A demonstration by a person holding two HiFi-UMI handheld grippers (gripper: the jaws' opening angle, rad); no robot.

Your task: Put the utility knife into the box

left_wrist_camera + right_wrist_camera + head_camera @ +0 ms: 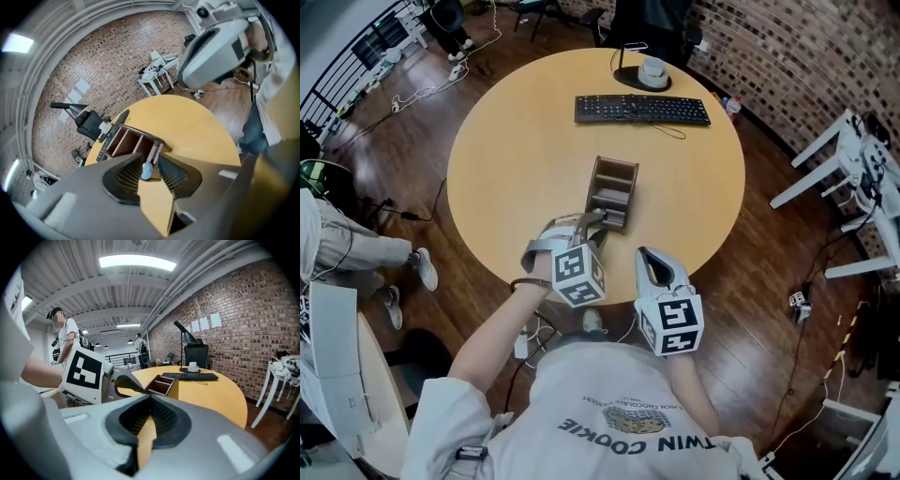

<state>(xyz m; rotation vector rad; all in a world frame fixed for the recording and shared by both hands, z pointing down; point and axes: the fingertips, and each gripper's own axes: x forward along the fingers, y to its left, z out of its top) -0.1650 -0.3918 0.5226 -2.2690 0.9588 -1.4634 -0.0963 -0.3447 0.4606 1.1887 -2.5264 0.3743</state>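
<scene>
A brown wooden box [613,191] with several compartments stands near the front of the round table [516,141]. In the left gripper view, the light-blue end of the utility knife [146,169] stands in the box's [126,140] nearest compartment. My left gripper [596,219] hangs just above that end of the box. Its jaws [150,157] are open, with the knife showing in the gap and the pads not touching it. My right gripper [646,255] hovers at the table's front edge, right of the left one. Its jaws [150,397] are shut, with nothing between them.
A black keyboard [642,109] with its cable lies at the far side of the table, and a cup on a dark lamp base [652,73] stands behind it. A seated person [356,248] is at the left, white tables [853,159] at the right.
</scene>
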